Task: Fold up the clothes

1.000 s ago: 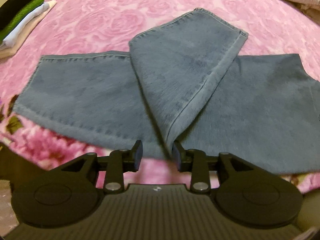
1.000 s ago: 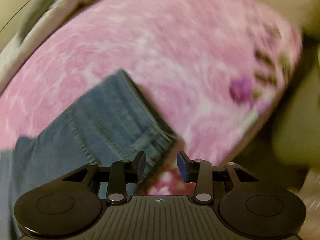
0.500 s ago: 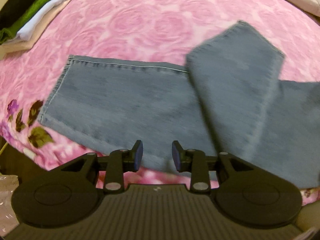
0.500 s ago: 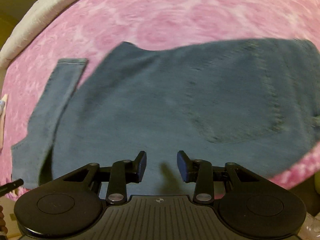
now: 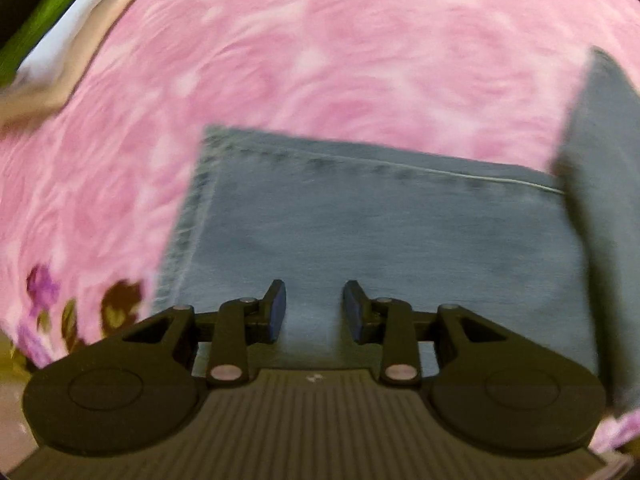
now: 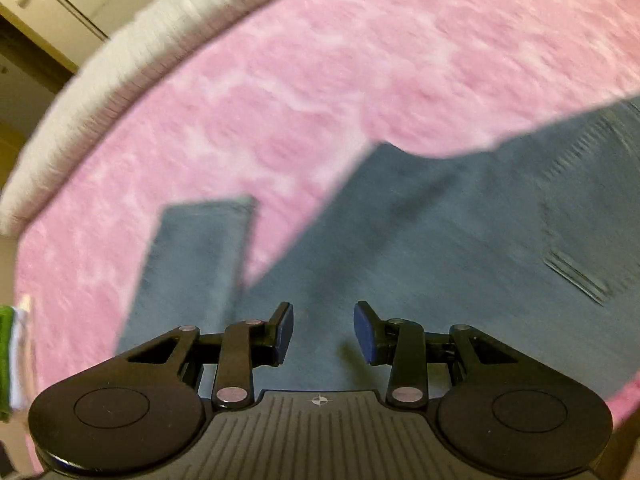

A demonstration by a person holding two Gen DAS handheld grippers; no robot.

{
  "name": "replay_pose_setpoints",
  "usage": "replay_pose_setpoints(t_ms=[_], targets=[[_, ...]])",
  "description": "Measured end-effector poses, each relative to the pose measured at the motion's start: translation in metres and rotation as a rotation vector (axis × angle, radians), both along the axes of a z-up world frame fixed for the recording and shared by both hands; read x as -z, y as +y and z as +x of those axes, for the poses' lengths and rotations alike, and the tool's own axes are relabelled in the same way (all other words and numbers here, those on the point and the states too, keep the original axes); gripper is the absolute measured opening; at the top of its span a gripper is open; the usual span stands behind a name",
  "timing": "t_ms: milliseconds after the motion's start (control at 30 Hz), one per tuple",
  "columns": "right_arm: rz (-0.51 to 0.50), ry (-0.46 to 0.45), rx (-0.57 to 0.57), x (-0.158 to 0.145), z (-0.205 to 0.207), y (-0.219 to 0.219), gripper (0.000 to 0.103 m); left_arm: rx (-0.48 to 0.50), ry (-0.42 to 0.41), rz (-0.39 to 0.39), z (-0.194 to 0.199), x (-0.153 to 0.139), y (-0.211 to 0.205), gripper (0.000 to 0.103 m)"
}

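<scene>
Blurred views over jeans lying flat on a pink blanket. Left gripper and right gripper above the denim, jaws apart, empty.

I can read no words, brand names or numbers in either wrist view. The only sign I find is a small round crosshair mark at the lower centre of the right wrist frame, on the ribbed gripper body; a faint, blurred mark sits likewise in the left.
</scene>
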State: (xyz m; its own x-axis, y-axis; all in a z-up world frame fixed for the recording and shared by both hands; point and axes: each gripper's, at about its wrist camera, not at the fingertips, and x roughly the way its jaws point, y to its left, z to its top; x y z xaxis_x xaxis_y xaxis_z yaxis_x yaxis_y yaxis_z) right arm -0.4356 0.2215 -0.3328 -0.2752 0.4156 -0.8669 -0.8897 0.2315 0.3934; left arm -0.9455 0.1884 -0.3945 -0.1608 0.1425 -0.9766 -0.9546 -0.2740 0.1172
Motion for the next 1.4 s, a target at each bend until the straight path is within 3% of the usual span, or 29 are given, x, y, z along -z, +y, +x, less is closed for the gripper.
replay_pose_setpoints(t_ms=[200, 333, 433, 533, 567, 600, 700, 800, 867, 1033, 1100, 1133, 1233, 1400], targets=[[-0.006, 0.148, -0.023, 0.024, -0.012, 0.047, 0.039, -0.243, -0.037, 0.119, -0.038, -0.025, -0.004, 0.032], [-0.085, 0.252, -0.03, 0.058, -0.014, 0.075, 0.039, -0.338, -0.099, 0.136, -0.048, -0.038, -0.016, 0.031], [-0.19, 0.355, 0.031, 0.094, -0.013, 0.082, 0.039, -0.4, -0.143, 0.143, -0.054, -0.044, -0.029, 0.031], [-0.194, 0.418, 0.095, 0.108, -0.018, 0.082, 0.036, -0.463, -0.188, 0.149, -0.06, -0.05, -0.043, 0.031], [-0.189, 0.413, 0.09, 0.107, -0.024, 0.084, 0.011, -0.475, -0.199, 0.151, -0.062, -0.052, -0.047, 0.031], [-0.169, 0.387, 0.06, 0.102, -0.034, 0.085, 0.004, -0.454, -0.195, 0.15, -0.065, -0.055, -0.047, 0.031], [-0.053, 0.275, -0.06, 0.073, -0.07, 0.083, 0.002, -0.391, -0.185, 0.148, -0.073, -0.063, -0.048, 0.031], [0.109, 0.19, -0.222, 0.025, -0.12, 0.064, 0.001, -0.355, -0.179, 0.169, -0.089, -0.075, -0.053, 0.031], [0.188, 0.181, -0.361, -0.006, -0.164, 0.04, 0.001, -0.364, -0.189, 0.193, -0.105, -0.083, -0.062, 0.031], [0.155, 0.29, -0.705, -0.035, -0.277, -0.028, 0.003, -0.381, -0.226, 0.248, -0.142, -0.1, -0.089, 0.03], [0.119, 0.293, -0.844, -0.042, -0.319, -0.055, 0.016, -0.371, -0.235, 0.246, -0.15, -0.101, -0.098, 0.03], [0.079, 0.23, -0.902, -0.036, -0.334, -0.069, 0.034, -0.364, -0.24, 0.242, -0.153, -0.101, -0.102, 0.03], [0.008, 0.14, -0.908, -0.017, -0.338, -0.093, 0.038, -0.337, -0.276, 0.223, -0.154, -0.092, -0.111, 0.03], [-0.096, 0.074, -0.707, 0.0, -0.279, -0.101, 0.039, -0.292, -0.394, 0.181, -0.137, -0.065, -0.107, 0.029]])
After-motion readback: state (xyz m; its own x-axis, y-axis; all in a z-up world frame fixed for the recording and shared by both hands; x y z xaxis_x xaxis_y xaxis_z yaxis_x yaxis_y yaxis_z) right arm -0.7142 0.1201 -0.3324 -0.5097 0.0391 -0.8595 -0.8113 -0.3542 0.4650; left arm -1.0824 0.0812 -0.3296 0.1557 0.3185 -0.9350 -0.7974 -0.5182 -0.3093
